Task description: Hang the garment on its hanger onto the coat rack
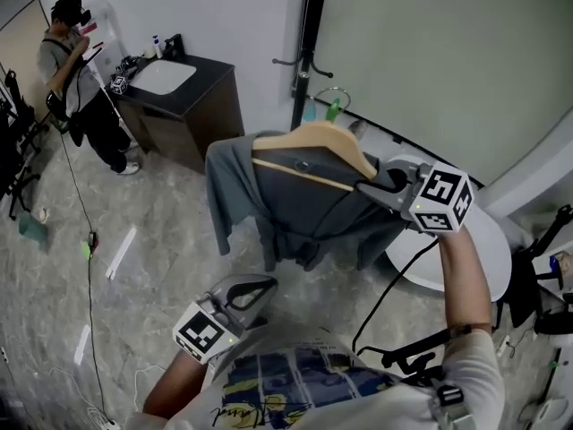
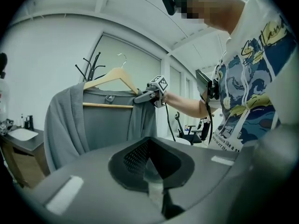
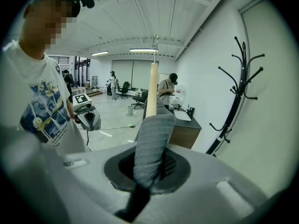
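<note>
A grey garment (image 1: 295,204) hangs on a wooden hanger (image 1: 318,141) in mid-air, in the middle of the head view. My right gripper (image 1: 372,184) is shut on the hanger's right end through the cloth. In the right gripper view the grey cloth (image 3: 150,143) is pinched in the jaws and the hanger (image 3: 152,90) runs straight away from them. The black coat rack (image 1: 307,43) stands beyond the garment against the wall, apart from it. My left gripper (image 1: 260,285) hangs low near my body, shut and holding nothing. The left gripper view shows the garment (image 2: 103,125) from below.
A dark cabinet with a white sink (image 1: 179,97) stands left of the rack, and a person (image 1: 76,70) is beside it. A white round table (image 1: 488,249) lies under my right arm. Cables (image 1: 89,267) trail over the grey floor at left.
</note>
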{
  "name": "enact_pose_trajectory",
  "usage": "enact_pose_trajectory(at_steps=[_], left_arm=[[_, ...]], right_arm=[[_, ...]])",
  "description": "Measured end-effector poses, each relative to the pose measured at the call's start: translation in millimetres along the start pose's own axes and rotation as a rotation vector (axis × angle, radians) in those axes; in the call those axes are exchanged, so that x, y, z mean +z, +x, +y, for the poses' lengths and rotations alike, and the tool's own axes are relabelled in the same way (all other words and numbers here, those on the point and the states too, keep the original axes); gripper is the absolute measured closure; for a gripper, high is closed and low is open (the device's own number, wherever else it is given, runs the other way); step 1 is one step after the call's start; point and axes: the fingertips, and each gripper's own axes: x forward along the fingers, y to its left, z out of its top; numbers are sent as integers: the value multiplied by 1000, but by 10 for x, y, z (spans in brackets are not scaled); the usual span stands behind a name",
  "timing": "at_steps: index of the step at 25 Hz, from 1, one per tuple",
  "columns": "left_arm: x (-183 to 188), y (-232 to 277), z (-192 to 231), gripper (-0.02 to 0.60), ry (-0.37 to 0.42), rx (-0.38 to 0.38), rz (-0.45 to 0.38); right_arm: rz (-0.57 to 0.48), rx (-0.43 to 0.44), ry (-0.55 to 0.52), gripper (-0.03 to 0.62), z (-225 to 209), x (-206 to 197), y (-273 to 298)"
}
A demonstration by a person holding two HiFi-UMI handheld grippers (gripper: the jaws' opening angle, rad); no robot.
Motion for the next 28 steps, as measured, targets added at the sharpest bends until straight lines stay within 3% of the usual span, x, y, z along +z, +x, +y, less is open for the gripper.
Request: enact_pose_trajectory(at_steps=[10, 16, 22, 28], left_arm=[[265, 81, 1211, 578, 43, -92, 8], [25, 244, 1385, 578, 30, -80, -2], [483, 742, 2146, 578, 31, -9, -27], [643, 1155, 2449, 578, 26, 14, -32]], right_arm=[[-50, -51, 74, 586, -1633, 760, 518], [-50, -94, 85, 586, -2178, 610, 605], [-32, -58, 82, 586, -3357, 773, 829], [-6, -32, 82, 586, -3976, 672, 979]])
